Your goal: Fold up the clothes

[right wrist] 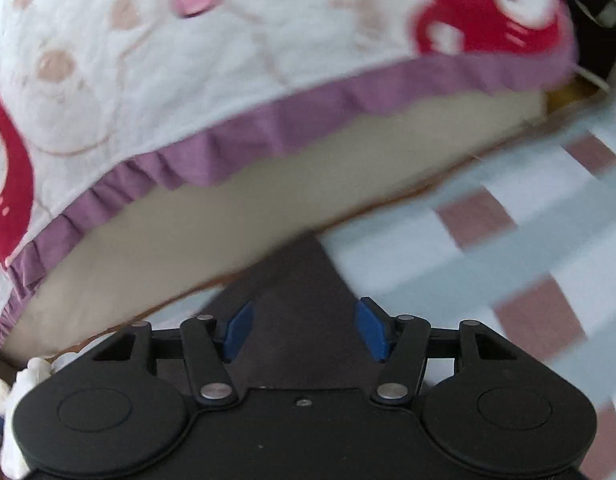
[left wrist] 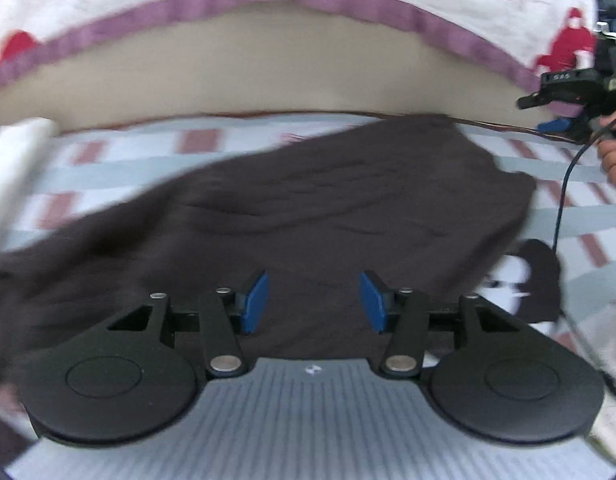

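Observation:
A dark brown garment lies spread and wrinkled across the checked bedsheet. At its right edge a dark flap with a white print sticks out. My left gripper hovers over the near part of the garment, blue pads apart, nothing between them. In the right wrist view my right gripper stands open above a pointed corner of the same garment, and its pads do not press on the cloth. The hand that holds the right gripper shows at the right edge of the left wrist view.
A white quilt with red and pink prints and a purple ruffle overhangs a beige panel along the bed's far side. A black cable hangs by the right hand. A white roll lies at the left, something fluffy and white at the lower left.

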`<state>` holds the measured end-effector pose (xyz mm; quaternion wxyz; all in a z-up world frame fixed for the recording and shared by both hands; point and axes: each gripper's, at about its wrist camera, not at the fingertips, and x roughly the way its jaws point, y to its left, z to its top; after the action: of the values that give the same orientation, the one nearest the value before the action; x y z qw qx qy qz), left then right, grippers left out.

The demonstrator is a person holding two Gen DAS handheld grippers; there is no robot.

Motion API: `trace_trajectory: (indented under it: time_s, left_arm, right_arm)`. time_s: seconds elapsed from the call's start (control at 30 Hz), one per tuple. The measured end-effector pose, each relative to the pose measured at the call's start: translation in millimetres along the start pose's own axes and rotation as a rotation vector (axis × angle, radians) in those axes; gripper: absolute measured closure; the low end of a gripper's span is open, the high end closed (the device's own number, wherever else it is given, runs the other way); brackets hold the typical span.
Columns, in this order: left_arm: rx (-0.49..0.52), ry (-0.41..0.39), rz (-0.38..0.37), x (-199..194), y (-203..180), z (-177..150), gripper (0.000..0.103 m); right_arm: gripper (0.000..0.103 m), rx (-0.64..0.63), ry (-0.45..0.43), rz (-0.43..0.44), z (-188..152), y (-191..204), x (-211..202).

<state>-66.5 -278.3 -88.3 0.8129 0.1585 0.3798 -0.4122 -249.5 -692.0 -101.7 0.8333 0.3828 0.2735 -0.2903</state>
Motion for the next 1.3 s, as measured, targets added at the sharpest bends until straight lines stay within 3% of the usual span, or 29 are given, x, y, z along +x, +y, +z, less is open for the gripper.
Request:
trace_trajectory:
  time_s: [0.07, 0.13, 0.2, 0.27, 0.3, 0.33, 0.4, 0.5, 0.6, 0.7, 0.73, 0.8, 0.87, 0.9, 0.93, 1.0, 1.13, 1.2, 1.3]
  left_arm:
    - [0.069, 0.025, -0.02, 13.7, -19.5, -1.7, 0.053]
    - [0.229, 0.039, 0.009, 25.5, -48.9, -10.1, 0.053]
    - [0.338, 0.034, -0.025, 33.9, -71.2, -15.4, 0.053]
    - [0.372, 0.037, -0.066, 42.6, -86.4, -13.3, 0.053]
    - [0.38, 0.04, -0.08, 47.2, -92.7, -10.6, 0.053]
    - [0.384, 0.042, -0.091, 51.7, -98.7, -6.9, 0.053]
    - [0.398, 0.036, -0.116, 57.2, -106.1, -0.4, 0.055]
    - [0.425, 0.032, -0.134, 66.0, -115.8, 8.4, 0.058]
    - [0.439, 0.028, -0.125, 78.4, -120.5, 14.9, 0.058]
    - [0.425, 0.034, -0.142, 91.4, -119.5, 19.2, 0.058]
    - [0.421, 0.041, -0.132, 97.0, -120.9, 19.4, 0.058]
    - [0.404, 0.075, -0.105, 110.2, -125.4, 18.2, 0.058]
    - [0.38, 0.081, -0.103, 119.1, -127.7, 18.1, 0.065]
    - [0.368, 0.084, -0.102, 123.5, -128.8, 18.1, 0.09]
    - [0.337, 0.087, -0.107, 126.4, -125.3, 21.3, 0.098]
    - [0.235, 0.092, -0.125, 129.3, -109.7, 33.4, 0.097]
    - [0.002, 0.077, -0.183, 133.3, -70.6, 54.3, 0.097]
    - [-0.152, 0.079, -0.247, 139.2, -46.3, 57.8, 0.097]
    - [-0.407, 0.145, -0.319, 159.2, -18.1, 51.0, 0.097]
  right_arm:
    - [0.042, 0.042, 0.039, -0.015, -11.4, -20.3, -1.4]
    - [0.046, 0.093, 0.082, -0.03, -18.9, -32.4, -4.2]
    - [0.046, 0.161, 0.126, 0.004, -30.0, -39.8, -5.5]
    - [0.046, 0.179, 0.189, 0.048, -46.4, -39.3, -0.6]
    - [0.059, 0.176, 0.221, 0.066, -54.8, -36.8, 3.7]
    - [0.096, 0.143, 0.243, 0.107, -59.8, -30.7, 7.0]
    - [0.098, 0.065, 0.297, 0.186, -68.4, -14.6, 17.7]
    - [0.098, -0.01, 0.369, 0.092, -79.7, 0.9, 42.5]
    - [0.095, -0.052, 0.371, -0.018, -83.5, 6.9, 56.1]
    - [0.087, 0.012, 0.372, 0.079, -81.7, 4.1, 32.6]
    - [0.087, 0.005, 0.357, 0.184, -84.7, 4.2, 15.6]
    - [0.087, -0.049, 0.367, 0.287, -90.1, 7.0, 7.0]
    - [0.08, -0.07, 0.424, 0.181, -94.3, 5.9, 28.1]
    - [0.08, -0.08, 0.453, 0.126, -96.4, 5.4, 38.9]
    - [0.08, -0.079, 0.453, 0.096, -95.4, 4.0, 46.6]
    - [0.08, -0.09, 0.43, 0.039, -90.9, 3.3, 58.2]
    - [0.08, -0.156, 0.344, 0.042, -76.5, 16.7, 73.8]
    - [0.08, -0.193, 0.335, 0.053, -74.1, 24.8, 81.6]
    - [0.08, -0.227, 0.281, 0.066, -66.3, 27.3, 82.8]
